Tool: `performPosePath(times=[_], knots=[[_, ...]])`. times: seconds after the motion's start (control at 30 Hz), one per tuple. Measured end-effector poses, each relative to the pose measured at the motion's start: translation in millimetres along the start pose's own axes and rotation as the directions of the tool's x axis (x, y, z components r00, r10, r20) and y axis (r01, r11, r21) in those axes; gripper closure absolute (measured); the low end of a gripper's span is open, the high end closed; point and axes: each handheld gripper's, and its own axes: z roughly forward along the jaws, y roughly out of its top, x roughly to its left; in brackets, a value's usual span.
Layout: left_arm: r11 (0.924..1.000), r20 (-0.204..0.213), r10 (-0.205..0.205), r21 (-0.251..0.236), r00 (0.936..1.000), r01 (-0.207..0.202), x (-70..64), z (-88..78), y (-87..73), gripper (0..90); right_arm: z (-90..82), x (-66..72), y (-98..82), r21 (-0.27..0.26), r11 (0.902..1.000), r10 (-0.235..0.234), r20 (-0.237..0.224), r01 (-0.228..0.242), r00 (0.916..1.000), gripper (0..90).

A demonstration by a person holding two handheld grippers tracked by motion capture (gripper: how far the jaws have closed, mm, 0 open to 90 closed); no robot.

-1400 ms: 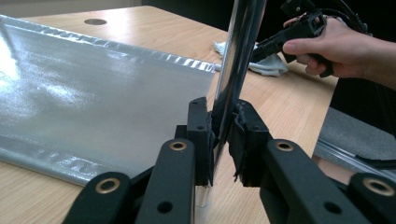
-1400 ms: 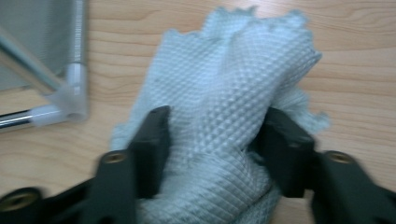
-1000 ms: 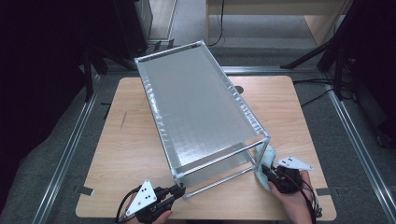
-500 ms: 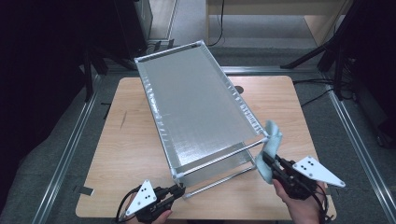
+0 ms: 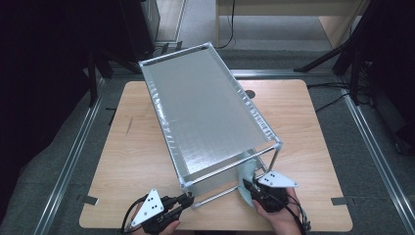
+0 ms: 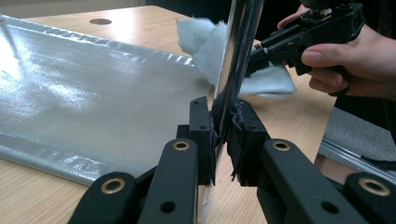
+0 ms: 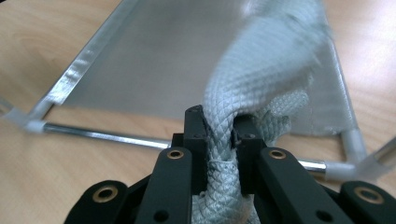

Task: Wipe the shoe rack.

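left gripper (image 5: 183, 201): at the near left edge of the table (image 5: 137, 147), my jaws clamped tight on a shiny upright metal leg (image 6: 233, 65) at the near left corner of the rack (image 5: 205, 112); in the left gripper view the pole runs up between my two pads.
right gripper (image 5: 249, 187): at the near right, my jaws pinched on a pale grey quilted cloth (image 7: 261, 79); a fold of it is squeezed between the pads and the rest bulges out beyond them.
cloth: in the high view it stands against the near right end of the rack, just beside the right corner leg; in the left gripper view it lies behind the pole i hold, touching the edge of the lower sheet.
rack: a two-tier frame of thin metal rods with silvery sheets stretched across; it sits slantwise on the table, its far end reaching past the table's far edge.
lower sheet (image 7: 187, 60): lies flat on the table, with a metal rod (image 7: 102, 136) across its near end.
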Motion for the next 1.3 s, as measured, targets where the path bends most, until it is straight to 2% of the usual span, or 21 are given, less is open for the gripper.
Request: performPosePath(times=[0.07, 0.1, 0.13, 0.2, 0.27, 0.33, 0.4, 0.47, 0.53, 0.67, 0.8, 0.87, 0.93, 1.03, 1.07, 1.1, 1.13, 1.17, 1.23, 1.3], knots=[[1.0000, 0.000, 0.000, -0.001, 1.0000, 0.000, 0.2, -0.4, -0.2, 80.9, -3.5, -5.0, 1.5, -0.064, 0.9936, 0.097, 0.070, -0.093, 0.9928, 79.5], [1.0000, 0.001, 0.000, -0.001, 1.0000, 0.000, 0.3, -0.5, -0.2, 80.9, -6.3, -10.2, 1.6, -0.087, 0.9866, 0.146, 0.101, -0.138, 0.9840, 79.6], [1.0000, 0.001, 0.000, -0.001, 1.0000, 0.000, 0.3, -0.5, -0.2, 80.9, -10.4, -16.9, 0.9, -0.106, 0.9747, 0.210, 0.133, -0.197, 0.9686, 79.8], [1.0000, 0.002, 0.000, -0.003, 1.0000, 0.000, 0.5, -0.3, -0.3, 80.9, -15.0, -25.1, -1.4, -0.123, 0.9601, 0.269, 0.159, -0.251, 0.9500, 79.8], [1.0000, 0.003, -0.002, -0.003, 1.0000, 0.002, 0.4, 0.1, -0.3, 80.9, -16.6, -28.5, -3.8, -0.110, 0.9567, 0.287, 0.191, -0.270, 0.9388, 79.8], [1.0000, 0.002, -0.002, -0.003, 1.0000, 0.002, 0.2, 0.5, -0.2, 80.9, -17.0, -28.1, -4.9, -0.119, 0.9543, 0.295, 0.222, -0.274, 0.9296, 79.8], [1.0000, 0.000, -0.002, -0.003, 1.0000, 0.002, 0.0, 0.4, -0.3, 80.9, -16.4, -26.3, -4.1, -0.124, 0.9550, 0.292, 0.239, -0.269, 0.9261, 79.8], [1.0000, 0.000, -0.003, -0.004, 1.0000, 0.003, 0.0, 0.3, -0.4, 80.9, -15.1, -25.3, -3.6, -0.109, 0.9605, 0.276, 0.249, -0.256, 0.9285, 79.7], [1.0000, 0.001, -0.005, -0.005, 1.0000, 0.005, 0.1, 0.4, -0.5, 80.8, -13.2, -26.2, -5.2, -0.097, 0.9606, 0.277, 0.261, -0.260, 0.9247, 79.7], [1.0000, 0.002, -0.005, -0.005, 1.0000, 0.005, 0.1, 0.4, -0.4, 80.8, -8.3, -31.9, -10.4, -0.057, 0.9508, 0.308, 0.266, -0.305, 0.9132, 79.5], [1.0000, 0.002, -0.002, -0.004, 1.0000, 0.002, 0.2, 0.2, -0.5, 80.9, -12.7, -33.3, -6.5, -0.088, 0.9512, 0.309, 0.252, -0.296, 0.9171, 79.5], [1.0000, 0.003, -0.003, -0.004, 1.0000, 0.003, 0.4, 0.3, -0.6, 80.9, -22.0, -30.9, 2.6, -0.134, 0.9467, 0.318, 0.238, -0.293, 0.9180, 79.7], [1.0000, 0.004, -0.002, -0.004, 1.0000, 0.002, 0.5, 0.2, -0.6, 80.9, -31.4, -28.1, 11.1, -0.175, 0.9449, 0.312, 0.227, -0.277, 0.9223, 79.7], [1.0000, 0.004, -0.001, -0.004, 1.0000, 0.001, 0.5, 0.2, -0.6, 80.9, -50.9, -21.8, 26.2, -0.264, 0.9346, 0.297, 0.207, -0.239, 0.9322, 79.7], [1.0000, 0.004, -0.001, -0.004, 1.0000, 0.001, 0.5, 0.2, -0.6, 80.9, -50.9, -21.8, 26.2, -0.264, 0.9346, 0.297, 0.207, -0.239, 0.9322, 79.7], [1.0000, 0.004, -0.002, -0.005, 1.0000, 0.002, 0.5, 0.3, -0.6, 80.9, -60.0, -18.4, 32.8, -0.301, 0.9298, 0.280, 0.206, -0.212, 0.9375, 79.8], [1.0000, 0.004, -0.003, -0.005, 1.0000, 0.003, 0.5, 0.5, -0.6, 80.8, -71.3, -14.9, 40.3, -0.346, 0.9199, 0.266, 0.203, -0.185, 0.9425, 79.7], [1.0000, 0.004, -0.004, -0.005, 1.0000, 0.004, 0.5, 0.6, -0.6, 80.9, -75.4, -14.1, 43.0, -0.356, 0.9176, 0.260, 0.204, -0.176, 0.9439, 79.8], [1.0000, 0.003, -0.005, -0.005, 1.0000, 0.005, 0.4, 0.6, -0.6, 80.8, -75.7, -16.1, 42.6, -0.349, 0.9202, 0.257, 0.199, -0.177, 0.9456, 79.7], [1.0000, 0.002, -0.004, -0.005, 1.0000, 0.004, 0.3, 0.6, -0.6, 80.8, -67.1, -23.2, 35.3, -0.314, 0.9311, 0.259, 0.208, -0.186, 0.9433, 79.6]])
